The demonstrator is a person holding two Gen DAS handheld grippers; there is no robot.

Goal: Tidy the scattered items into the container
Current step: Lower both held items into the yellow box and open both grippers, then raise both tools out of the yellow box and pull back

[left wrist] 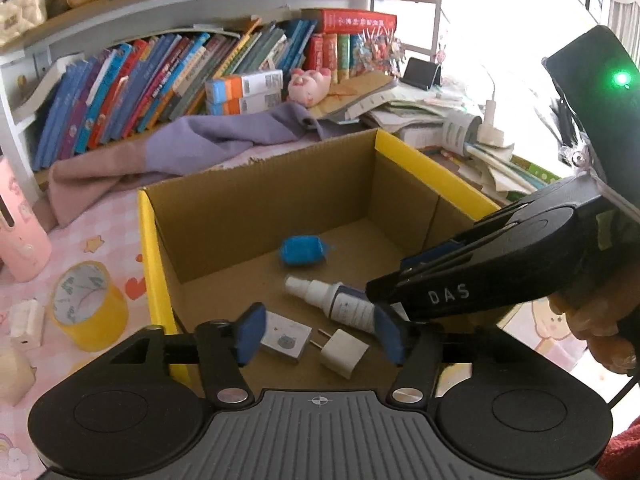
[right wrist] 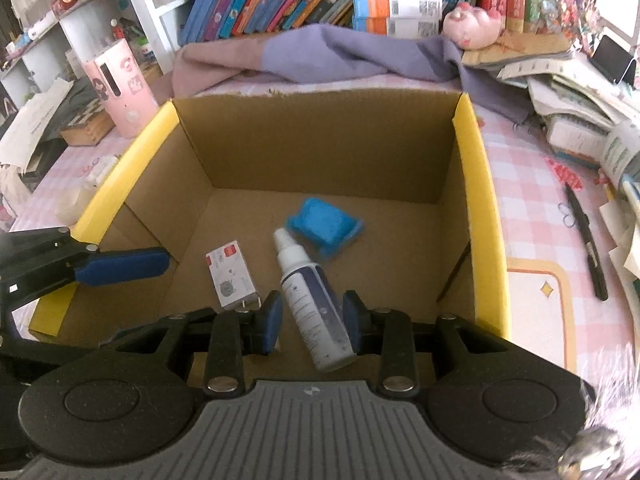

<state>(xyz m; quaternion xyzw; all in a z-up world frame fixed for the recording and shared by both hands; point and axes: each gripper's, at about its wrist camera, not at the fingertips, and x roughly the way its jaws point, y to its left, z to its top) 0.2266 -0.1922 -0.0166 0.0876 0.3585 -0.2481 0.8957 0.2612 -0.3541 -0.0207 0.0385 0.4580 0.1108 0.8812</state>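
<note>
A cardboard box with yellow rims [left wrist: 256,196] [right wrist: 320,144] stands on the pink table. Inside lie a blue packet [left wrist: 302,251] [right wrist: 326,226], a white spray bottle [left wrist: 340,304] [right wrist: 310,300], a small grey-and-white carton [left wrist: 286,338] [right wrist: 231,274] and a white plug adapter [left wrist: 342,352]. My left gripper [left wrist: 318,330] is open and empty over the box's near-left part, above the carton and adapter. My right gripper [right wrist: 312,318] is open over the box with the spray bottle lying below, between its pads; it also shows in the left wrist view [left wrist: 500,264].
A yellow tape roll [left wrist: 86,306], a small white block [left wrist: 26,322] and a pink cylinder [left wrist: 18,232] [right wrist: 120,88] lie left of the box. A black pen [right wrist: 586,240] lies on the right. Purple cloth [right wrist: 340,56], stacked books and papers [right wrist: 568,92] crowd the back.
</note>
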